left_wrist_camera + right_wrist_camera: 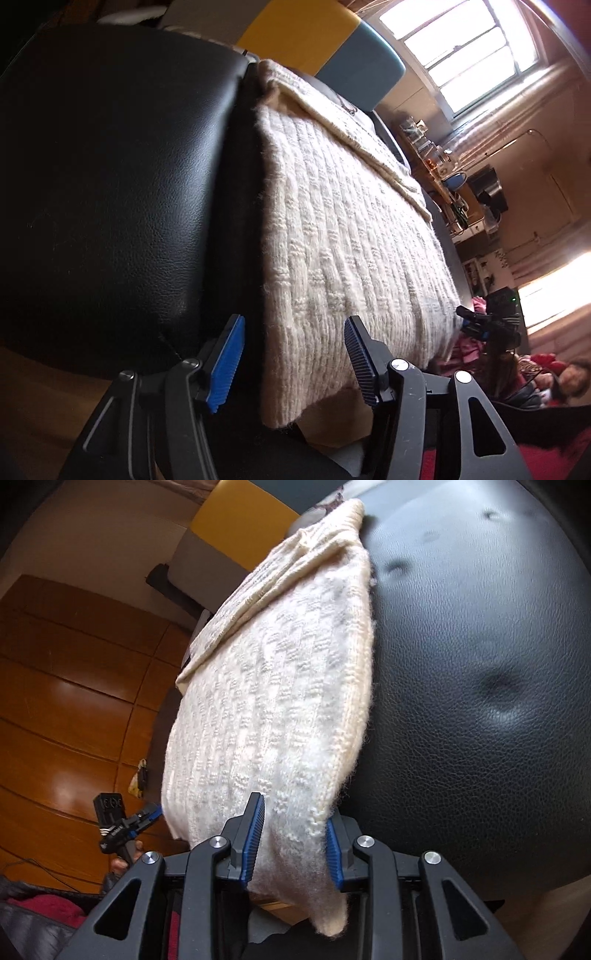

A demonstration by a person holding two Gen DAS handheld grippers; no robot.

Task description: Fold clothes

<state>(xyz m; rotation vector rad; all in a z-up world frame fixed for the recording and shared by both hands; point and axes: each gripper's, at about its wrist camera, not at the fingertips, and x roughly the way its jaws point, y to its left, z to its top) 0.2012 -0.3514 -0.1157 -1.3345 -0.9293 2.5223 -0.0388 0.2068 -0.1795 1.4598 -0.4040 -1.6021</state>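
A cream knitted sweater (343, 251) lies folded on a black leather seat (110, 166). My left gripper (291, 365) is open, its blue pads either side of the sweater's near corner, not pinching it. In the right wrist view the same sweater (273, 709) hangs over the black seat (480, 664). My right gripper (291, 845) has its jaws around the sweater's near edge, the knit filling the gap between the pads. Each gripper also shows in the other's view, the right gripper (480, 326) and the left gripper (125, 827).
A yellow and grey-blue cushion (317, 40) stands behind the seat. A cluttered shelf (454, 184) and bright windows are on the far wall. Wooden floor (66, 686) lies to the left. Red and pink clothes (472, 347) lie near the seat edge.
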